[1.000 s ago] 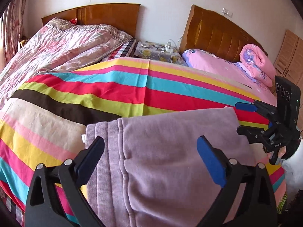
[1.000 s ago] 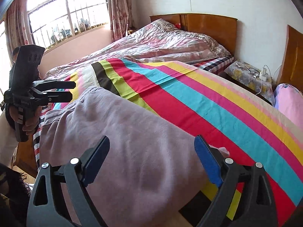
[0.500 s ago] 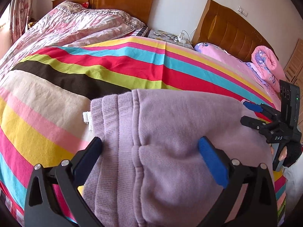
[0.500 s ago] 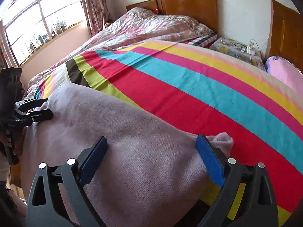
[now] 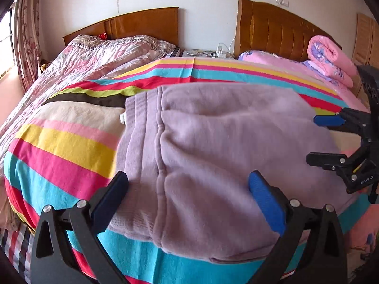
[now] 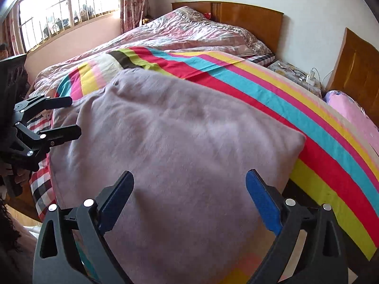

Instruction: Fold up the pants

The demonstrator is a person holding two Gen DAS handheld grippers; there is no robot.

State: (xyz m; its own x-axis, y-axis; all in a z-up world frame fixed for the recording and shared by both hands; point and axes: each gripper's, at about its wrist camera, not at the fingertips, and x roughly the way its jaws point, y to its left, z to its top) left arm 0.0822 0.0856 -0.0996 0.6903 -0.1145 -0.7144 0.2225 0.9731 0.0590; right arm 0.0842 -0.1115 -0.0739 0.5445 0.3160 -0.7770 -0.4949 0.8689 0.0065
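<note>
On striped bedspread (image 5: 71,146), folded pants (image 5: 213,146)

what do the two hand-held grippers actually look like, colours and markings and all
Both match. The left hand-held gripper has a matte black plastic frame with triangular cut-outs, silver round bolt heads and two flat fingers faced with blue pads. The right hand-held gripper is the same; seen from the left camera, its side carries small white lettering. No cables show.
</note>
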